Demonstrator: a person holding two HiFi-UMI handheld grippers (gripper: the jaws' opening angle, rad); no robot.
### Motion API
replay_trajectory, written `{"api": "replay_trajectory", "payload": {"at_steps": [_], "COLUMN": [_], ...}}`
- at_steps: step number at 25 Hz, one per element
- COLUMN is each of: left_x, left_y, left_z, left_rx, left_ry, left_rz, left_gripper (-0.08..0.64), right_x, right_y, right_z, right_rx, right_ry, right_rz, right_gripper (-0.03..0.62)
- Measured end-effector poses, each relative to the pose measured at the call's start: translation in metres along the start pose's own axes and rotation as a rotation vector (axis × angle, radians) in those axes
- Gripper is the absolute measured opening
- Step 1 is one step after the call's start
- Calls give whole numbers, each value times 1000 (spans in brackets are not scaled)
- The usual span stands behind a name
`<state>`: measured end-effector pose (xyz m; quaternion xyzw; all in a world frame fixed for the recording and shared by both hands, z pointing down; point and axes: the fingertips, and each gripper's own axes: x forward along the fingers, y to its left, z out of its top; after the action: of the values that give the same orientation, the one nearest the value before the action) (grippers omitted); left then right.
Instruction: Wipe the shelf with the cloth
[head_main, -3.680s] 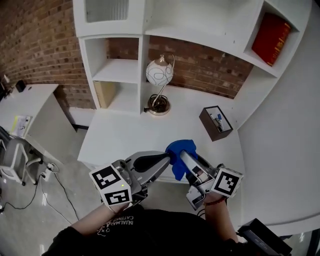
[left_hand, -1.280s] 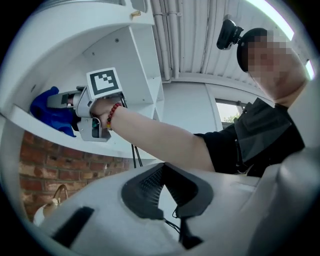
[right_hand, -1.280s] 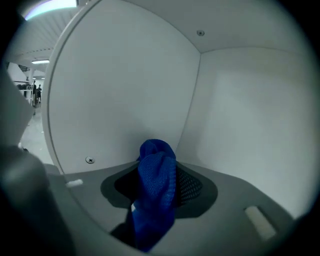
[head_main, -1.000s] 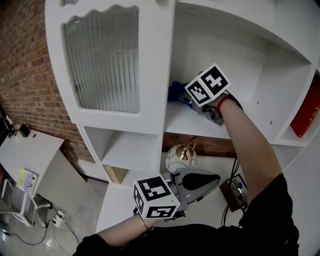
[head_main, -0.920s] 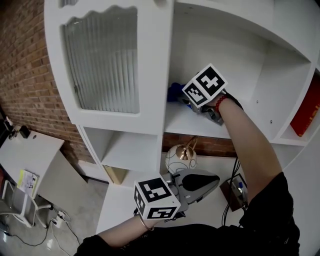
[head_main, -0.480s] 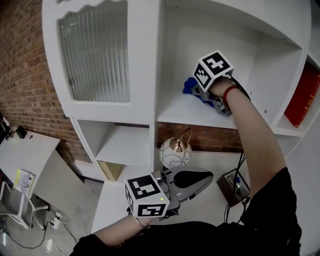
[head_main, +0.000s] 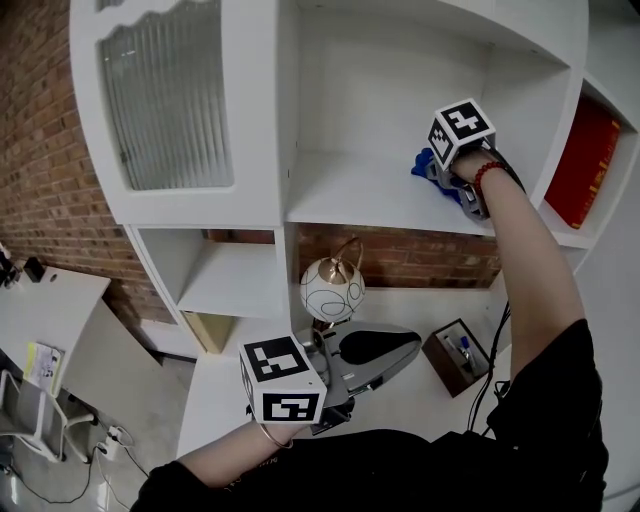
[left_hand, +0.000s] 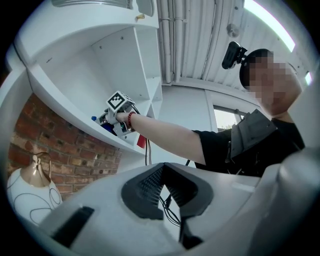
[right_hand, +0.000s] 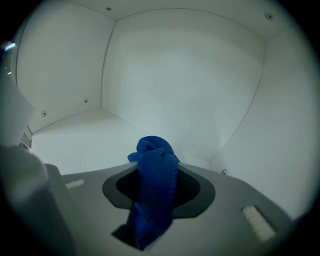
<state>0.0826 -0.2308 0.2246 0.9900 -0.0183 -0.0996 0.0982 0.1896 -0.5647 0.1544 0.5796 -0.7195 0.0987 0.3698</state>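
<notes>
Up in the open compartment, the right hand-held gripper (head_main: 437, 176) is clenched on the blue cloth (head_main: 424, 162). Its own view shows the cloth (right_hand: 156, 165) as a nubbly woven strip, pinched between the dark jaw pads and bunched into a rounded wad beyond their tips. The wad is down against the shelf (head_main: 360, 195), a smooth matte white board. Ahead of this hand-held gripper the plain white back and side panels meet in a corner, dotted with small peg holes. A flat red book (head_main: 580, 165) leans in the compartment to its right.

Well below, the left hand-held gripper (head_main: 404, 347) is held low. Its ribbed black pads meet at the tips with nothing between them (left_hand: 162, 186). Just beyond its tip stands a lamp (head_main: 333, 288) with a round white globe traced with thin looping lines and a brassy stem. Rough red brick wall (head_main: 400, 255) sits behind the lamp.
</notes>
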Motion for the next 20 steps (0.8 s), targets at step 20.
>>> {"api": "replay_trajectory", "payload": {"at_steps": [20], "left_x": [-5], "left_y": [-22], "left_z": [-5], "left_rx": [94], "left_ry": [18], "left_rz": [-4], "left_gripper": [-2], "right_x": [-36], "right_y": [98], "right_z": [47], "right_rx": [-105], "right_ry": [-222], "right_rz": [320], "right_gripper": [156]}}
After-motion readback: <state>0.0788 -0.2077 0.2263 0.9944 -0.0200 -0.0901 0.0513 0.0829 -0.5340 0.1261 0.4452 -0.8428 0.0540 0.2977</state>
